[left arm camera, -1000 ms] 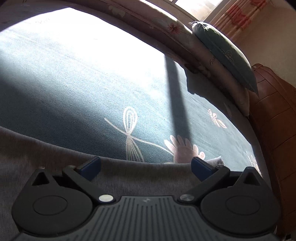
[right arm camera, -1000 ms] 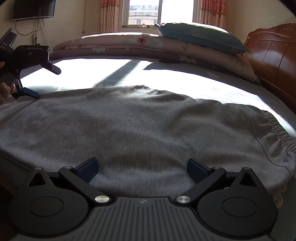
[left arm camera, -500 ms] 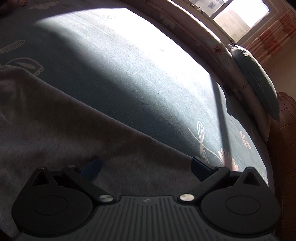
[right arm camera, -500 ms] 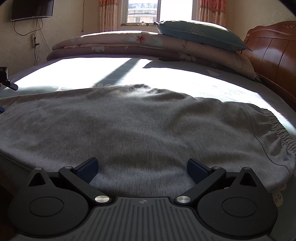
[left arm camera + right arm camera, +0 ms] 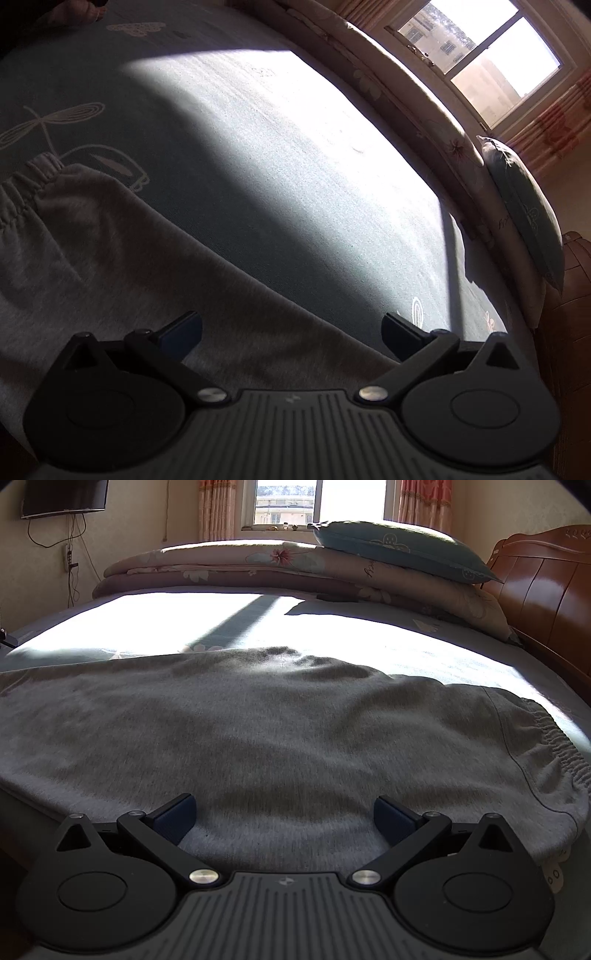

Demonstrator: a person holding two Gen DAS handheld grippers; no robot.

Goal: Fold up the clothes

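The trousers (image 5: 280,723) lie spread across the near part of the bed (image 5: 369,635), waistband (image 5: 561,753) to the right. A folded quilt (image 5: 258,568) lies along the far edge, a pillow (image 5: 399,546) on its right end. The headboard (image 5: 546,590) stands far right.

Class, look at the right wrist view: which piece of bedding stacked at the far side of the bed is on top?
The teal pillow, plain apart from a flower motif, lies atop the pink floral quilt.

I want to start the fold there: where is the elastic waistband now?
In the right wrist view the waistband lies at the right end of the grey pants, near the headboard.
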